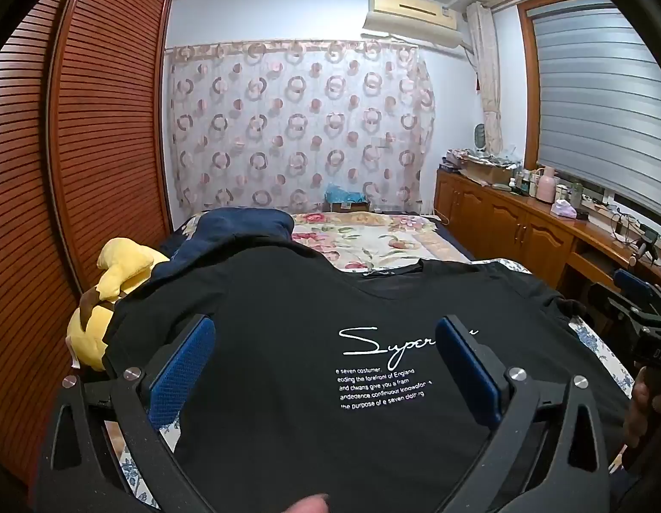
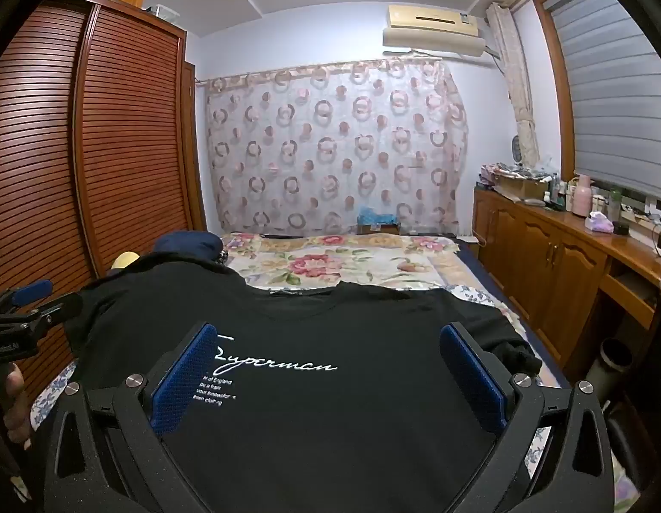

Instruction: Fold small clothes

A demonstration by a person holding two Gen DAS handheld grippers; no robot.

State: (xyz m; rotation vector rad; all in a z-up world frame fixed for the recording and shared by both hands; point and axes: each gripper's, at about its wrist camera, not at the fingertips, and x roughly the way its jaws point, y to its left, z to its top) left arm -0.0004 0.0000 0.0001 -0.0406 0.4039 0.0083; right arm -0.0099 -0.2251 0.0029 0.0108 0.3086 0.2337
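Observation:
A black T-shirt point(image 1: 287, 320) with white script print lies spread flat, front up, on the bed, its collar toward the far end; it shows too in the right wrist view point(image 2: 330, 333). My left gripper point(image 1: 326, 333) hovers open over its chest, blue pads wide apart, nothing between them. My right gripper point(image 2: 328, 342) is likewise open above the shirt, a little further right. Each gripper appears at the edge of the other's view: the right gripper point(image 1: 647, 316) and the left gripper point(image 2: 27, 303), both held by a hand.
A yellow plush toy point(image 1: 112, 273) and a dark blue garment point(image 1: 240, 226) lie by the shirt's left sleeve. A floral bedspread point(image 2: 352, 265) covers the far bed. A slatted wardrobe point(image 1: 74, 149) stands left; a wooden cabinet point(image 2: 544, 256) with bottles runs along the right.

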